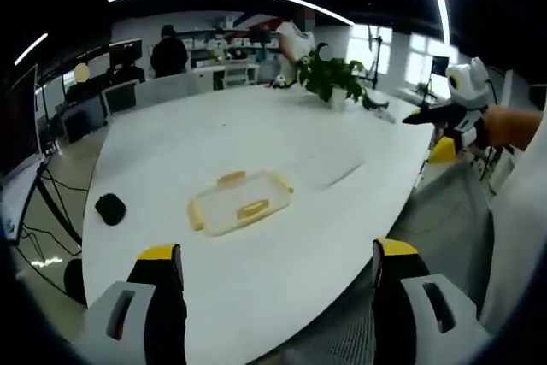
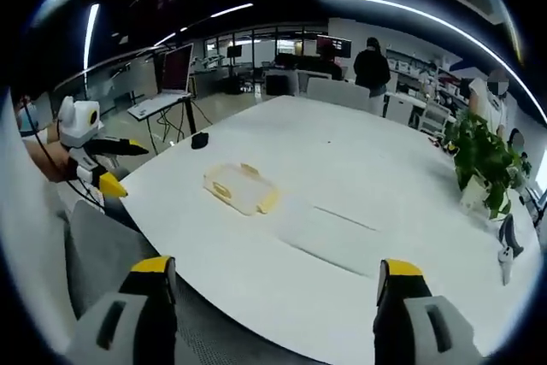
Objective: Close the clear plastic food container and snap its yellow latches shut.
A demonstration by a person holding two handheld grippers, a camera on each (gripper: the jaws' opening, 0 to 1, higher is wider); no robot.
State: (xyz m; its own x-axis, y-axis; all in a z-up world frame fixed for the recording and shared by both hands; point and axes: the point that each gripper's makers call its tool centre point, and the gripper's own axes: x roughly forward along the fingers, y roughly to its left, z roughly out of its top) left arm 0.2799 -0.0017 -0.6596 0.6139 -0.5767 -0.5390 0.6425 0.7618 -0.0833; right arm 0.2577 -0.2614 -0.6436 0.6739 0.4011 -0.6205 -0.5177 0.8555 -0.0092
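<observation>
The clear plastic food container with yellow latches lies flat on the white table, ahead of my left gripper, which is open, empty and well short of it. In the right gripper view the same container sits left of centre, far beyond my right gripper, also open and empty. Each gripper appears in the other's view, held off the table's edge: the right gripper at the right, the left gripper at the left. Whether the latches are snapped I cannot tell.
A small black object lies on the table left of the container. A potted plant stands at the far end. A faint rectangular outline marks the tabletop beside the container. A grey chair stands at the table's edge. People stand by desks behind.
</observation>
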